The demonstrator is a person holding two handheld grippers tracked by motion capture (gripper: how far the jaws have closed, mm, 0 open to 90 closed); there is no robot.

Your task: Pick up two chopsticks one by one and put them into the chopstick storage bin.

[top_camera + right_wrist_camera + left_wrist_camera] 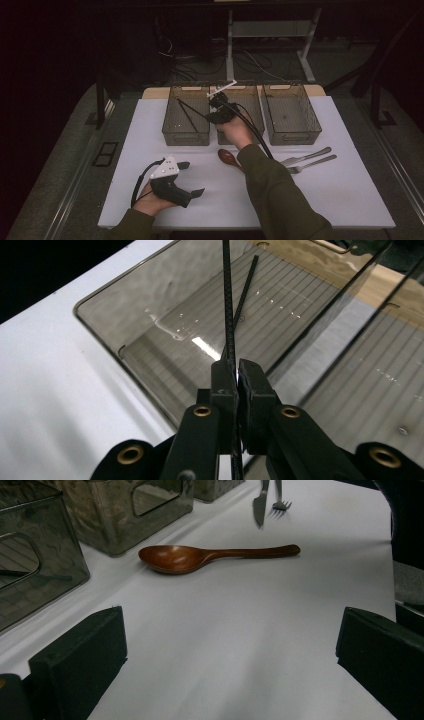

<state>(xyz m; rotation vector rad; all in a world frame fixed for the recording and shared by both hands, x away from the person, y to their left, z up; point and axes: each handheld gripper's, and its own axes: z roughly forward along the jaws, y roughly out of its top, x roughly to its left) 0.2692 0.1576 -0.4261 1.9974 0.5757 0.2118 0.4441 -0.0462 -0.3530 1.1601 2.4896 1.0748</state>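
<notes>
The right gripper (236, 371) pinches a thin, stiff, light, slippery chopstick (227, 295) near its lower end, above the left bin (150, 305).

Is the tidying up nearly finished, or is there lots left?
Just begun. One black chopstick already lies in the left bin. The right gripper is shut on a second chopstick above that bin. Still on the table: the wooden spoon, knife and fork. The left gripper rests open. The middle bin and right bin look empty.
</notes>
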